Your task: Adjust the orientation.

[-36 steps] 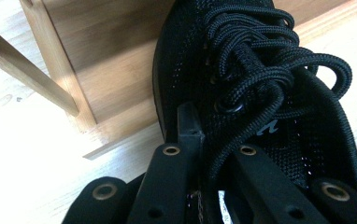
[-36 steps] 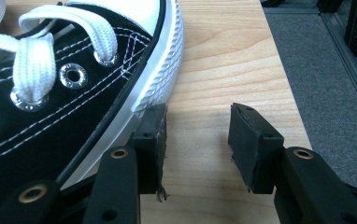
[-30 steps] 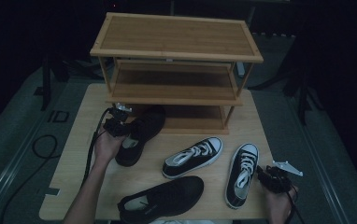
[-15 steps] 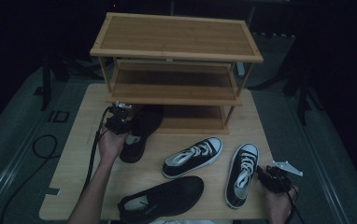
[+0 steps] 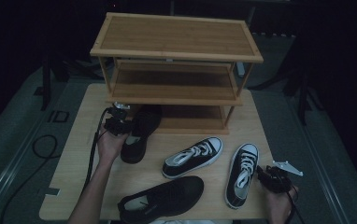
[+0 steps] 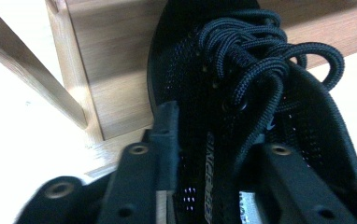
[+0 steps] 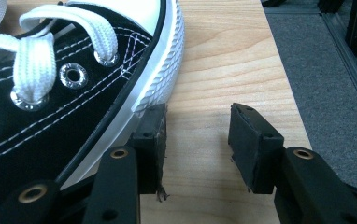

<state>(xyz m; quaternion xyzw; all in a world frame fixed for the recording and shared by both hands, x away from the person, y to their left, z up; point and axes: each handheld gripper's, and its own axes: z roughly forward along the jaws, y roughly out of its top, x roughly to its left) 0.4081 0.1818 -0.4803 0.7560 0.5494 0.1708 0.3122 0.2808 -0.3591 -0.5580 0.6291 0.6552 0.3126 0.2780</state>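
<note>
A black mesh shoe (image 5: 140, 135) lies with its toe on the lowest shelf of the wooden rack (image 5: 176, 51) and its heel on the table. My left gripper (image 5: 126, 124) sits at the shoe's left side. Its jaws have just been opening and now stand apart around the shoe's laced upper (image 6: 242, 70) and side wall, my left gripper (image 6: 221, 137) no longer pinching it. My right gripper (image 5: 263, 175) rests open near the table's front right, beside a black-and-white sneaker (image 5: 242, 175). The wood between the jaws of my right gripper (image 7: 199, 142) is bare, with the sneaker's rubber toe (image 7: 153, 84) just left of them.
A second black-and-white sneaker (image 5: 193, 157) lies slanted mid-table. Another black shoe (image 5: 165, 198) lies at the front edge. The rack's middle shelf (image 5: 174, 88) and top shelf carry nothing. The table edge (image 7: 279, 70) runs close to the right gripper, with grey floor beyond.
</note>
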